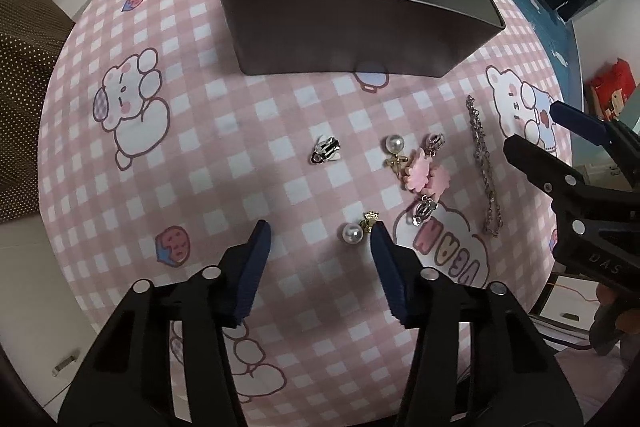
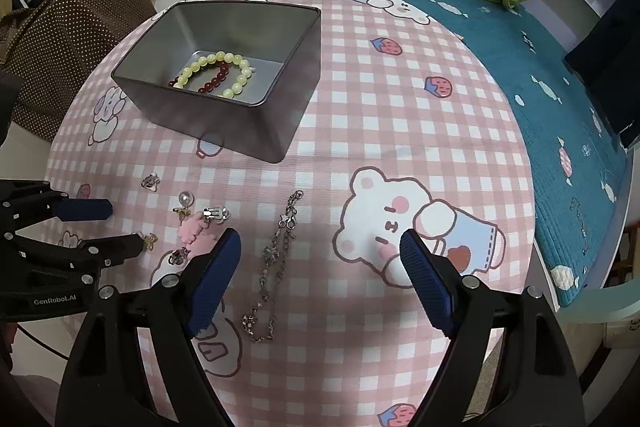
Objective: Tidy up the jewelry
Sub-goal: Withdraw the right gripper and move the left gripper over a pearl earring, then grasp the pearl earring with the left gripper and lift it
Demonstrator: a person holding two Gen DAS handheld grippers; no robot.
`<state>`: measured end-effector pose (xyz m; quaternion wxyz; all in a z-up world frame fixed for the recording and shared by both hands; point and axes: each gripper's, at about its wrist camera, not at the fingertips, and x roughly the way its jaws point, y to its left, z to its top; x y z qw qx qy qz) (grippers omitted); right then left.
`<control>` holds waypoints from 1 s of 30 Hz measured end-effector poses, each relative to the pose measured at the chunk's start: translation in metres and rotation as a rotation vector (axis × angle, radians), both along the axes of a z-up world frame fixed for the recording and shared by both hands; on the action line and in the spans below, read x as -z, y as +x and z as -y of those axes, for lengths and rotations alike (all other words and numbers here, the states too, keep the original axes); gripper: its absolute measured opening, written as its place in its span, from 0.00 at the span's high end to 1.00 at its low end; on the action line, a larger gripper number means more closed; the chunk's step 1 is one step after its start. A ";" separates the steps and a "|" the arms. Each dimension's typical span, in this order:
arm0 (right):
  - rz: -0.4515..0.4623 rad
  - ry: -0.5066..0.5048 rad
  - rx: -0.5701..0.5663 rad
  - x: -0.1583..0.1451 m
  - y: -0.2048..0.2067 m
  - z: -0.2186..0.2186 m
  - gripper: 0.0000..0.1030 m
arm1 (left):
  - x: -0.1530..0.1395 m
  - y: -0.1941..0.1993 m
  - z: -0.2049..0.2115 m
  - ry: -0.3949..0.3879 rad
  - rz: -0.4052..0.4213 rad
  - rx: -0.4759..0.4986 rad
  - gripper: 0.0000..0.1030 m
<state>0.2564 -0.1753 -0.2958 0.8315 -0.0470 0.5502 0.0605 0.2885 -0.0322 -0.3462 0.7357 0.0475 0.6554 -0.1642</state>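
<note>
Two tongs: left [image 1: 320,251] open beside pearl earring [image 1: 353,233]; right [image 2: 320,259] open; "GenRobot.AI" label [image 2: 54,301].

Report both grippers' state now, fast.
Left gripper: open, holding nothing; a pearl earring lies between its fingers, not pinched.
Right gripper: open, empty, over the silver chain bracelet.

Left wrist view looks steeply down along its own fingers, close over the pink checked desk [image 1: 200,147], with the metal tin [image 1: 340,39] at twelve o'clock and the right gripper [image 1: 536,135] edging in at three. Right wrist view tilts down a little less steeply, the tin [image 2: 224,119] up at eleven, the left gripper [image 2: 124,227] at nine. Both share the tin, the silver chain [image 1: 484,167] [image 2: 276,259] and the earrings.
</note>
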 end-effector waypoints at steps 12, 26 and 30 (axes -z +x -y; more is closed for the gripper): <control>0.005 0.000 -0.004 -0.001 0.000 -0.002 0.24 | -0.002 -0.002 -0.005 -0.026 -0.014 0.008 0.89; 0.108 0.129 -0.217 -0.022 0.005 -0.054 0.30 | -0.024 -0.003 -0.040 -0.055 0.028 -0.092 0.89; 0.097 0.122 -0.316 -0.013 0.010 -0.077 0.41 | -0.033 -0.001 -0.059 -0.063 0.044 -0.145 0.89</control>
